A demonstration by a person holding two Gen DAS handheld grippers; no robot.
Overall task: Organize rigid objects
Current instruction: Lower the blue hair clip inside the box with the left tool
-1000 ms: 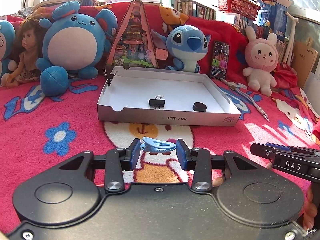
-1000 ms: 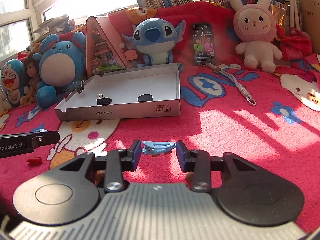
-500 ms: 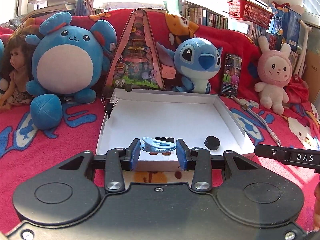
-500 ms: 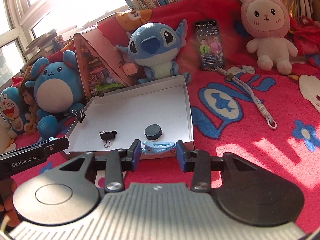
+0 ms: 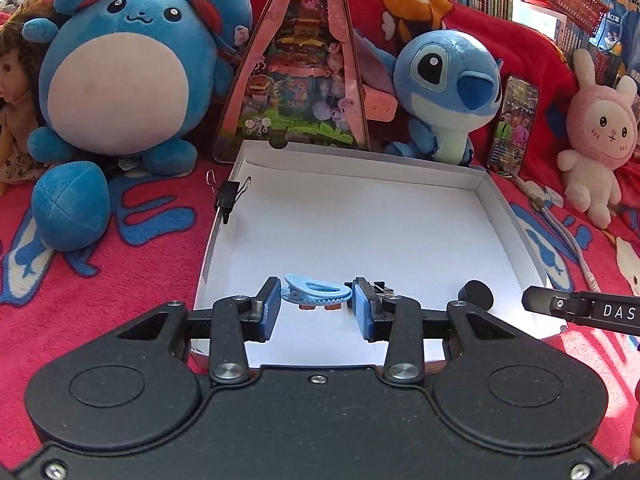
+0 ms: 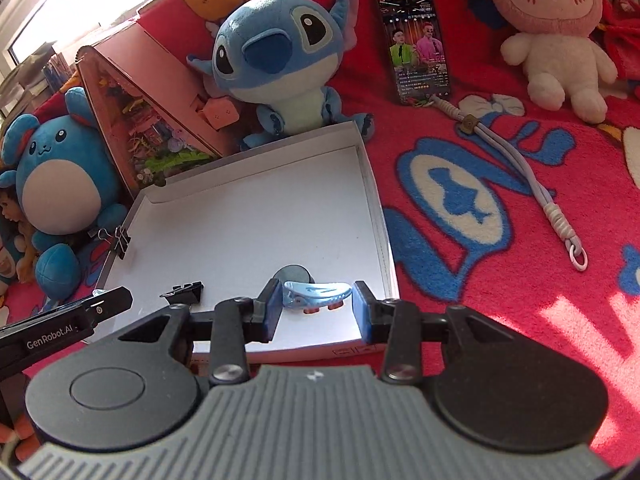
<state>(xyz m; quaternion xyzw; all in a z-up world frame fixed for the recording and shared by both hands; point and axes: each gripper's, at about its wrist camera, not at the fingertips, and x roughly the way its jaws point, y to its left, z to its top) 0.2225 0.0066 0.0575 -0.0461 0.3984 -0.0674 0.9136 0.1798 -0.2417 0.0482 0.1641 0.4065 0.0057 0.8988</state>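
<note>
Inside, white box [image 6: 256,220] — black puck [image 6: 291,272], binder clip [image 6: 184,292], perhaps touching wall.

Left wrist: aimed down over white box tray [image 5: 360,224], near edge, close.
Right wrist: same tray [image 6: 248,220] seen from its right.
Shared: tray, Stitch plush [image 5: 448,92].

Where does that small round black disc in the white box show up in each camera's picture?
Left wrist: black disc at lower right, right of the gripper's fingers.
Right wrist: black disc at lower centre, just behind the fingers.
Shared landmark: binder clip on the white box's wall.
</note>
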